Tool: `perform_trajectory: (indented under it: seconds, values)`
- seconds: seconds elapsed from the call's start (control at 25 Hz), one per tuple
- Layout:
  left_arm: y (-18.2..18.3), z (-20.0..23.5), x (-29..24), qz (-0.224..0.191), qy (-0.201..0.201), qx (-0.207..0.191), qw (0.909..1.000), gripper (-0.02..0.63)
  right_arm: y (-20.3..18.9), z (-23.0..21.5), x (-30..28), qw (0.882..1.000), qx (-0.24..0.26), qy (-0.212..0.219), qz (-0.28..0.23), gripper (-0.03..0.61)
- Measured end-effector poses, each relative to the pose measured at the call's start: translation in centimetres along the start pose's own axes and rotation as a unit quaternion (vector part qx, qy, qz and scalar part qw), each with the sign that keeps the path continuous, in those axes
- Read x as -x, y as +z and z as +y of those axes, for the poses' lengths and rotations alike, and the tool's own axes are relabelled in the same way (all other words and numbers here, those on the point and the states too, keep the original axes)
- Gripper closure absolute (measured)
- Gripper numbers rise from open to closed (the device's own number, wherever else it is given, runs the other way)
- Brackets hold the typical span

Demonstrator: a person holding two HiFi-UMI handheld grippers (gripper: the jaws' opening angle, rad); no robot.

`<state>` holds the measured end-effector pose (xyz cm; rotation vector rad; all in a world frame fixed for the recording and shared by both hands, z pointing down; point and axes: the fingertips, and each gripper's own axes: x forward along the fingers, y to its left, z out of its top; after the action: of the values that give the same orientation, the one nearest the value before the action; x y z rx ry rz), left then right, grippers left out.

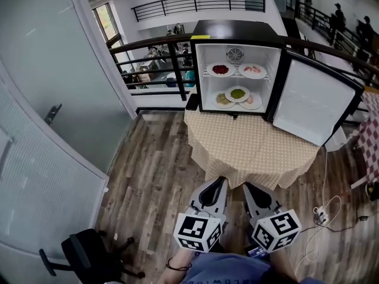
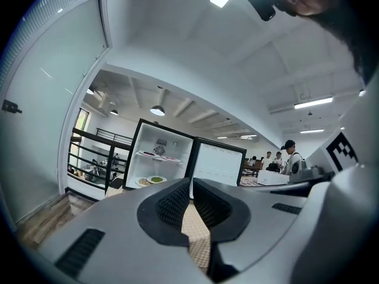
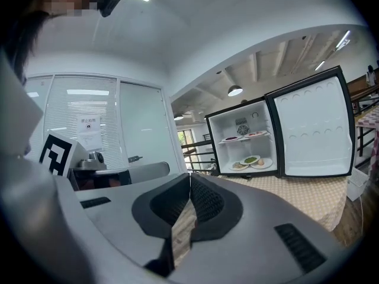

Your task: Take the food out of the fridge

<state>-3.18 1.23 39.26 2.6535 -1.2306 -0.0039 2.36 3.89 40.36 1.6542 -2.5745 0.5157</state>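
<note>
A small black fridge stands open on the table, its door swung out to the right. Two plates of food rest on its upper shelf; three more lie on its floor. The fridge also shows in the left gripper view and the right gripper view. My left gripper and right gripper hover side by side before the table's near edge, both shut and empty, well short of the fridge.
A beige checked cloth covers the table. A glass wall with a door runs along the left. A black railing passes behind the fridge. A black chair stands at lower left; a power strip with cables lies on the wooden floor at right.
</note>
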Motion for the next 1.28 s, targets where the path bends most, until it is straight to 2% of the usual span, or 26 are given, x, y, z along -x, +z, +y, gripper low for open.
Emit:
perform_trajectory:
  seconds: [0.48, 0.8, 1.0, 1.28]
  values:
    - [0.7, 6.9, -4.5, 0.01, -0.014, 0.009, 0.9998, 0.595, 0.3, -1.4, -8.0, 1.0, -0.001, -0.016, 0.008, 0.56]
    - [-0.2, 7.2, -6.3, 0.024, -0.03, 0.025, 0.999, 0.595, 0.6, -2.7, -9.0, 0.999, -0.01, -0.037, 0.019, 0.56]
    - [-1.0, 7.8, -8.1, 0.033, -0.025, 0.03, 0.9987, 0.595, 0.1, -4.2, -10.5, 0.999, -0.011, -0.027, 0.03, 0.56]
    - [0.3, 9.1, -12.6, 0.022, -0.002, 0.024, 0.9995, 0.595, 2.6, -7.7, -14.1, 1.0, -0.007, -0.008, 0.027, 0.56]
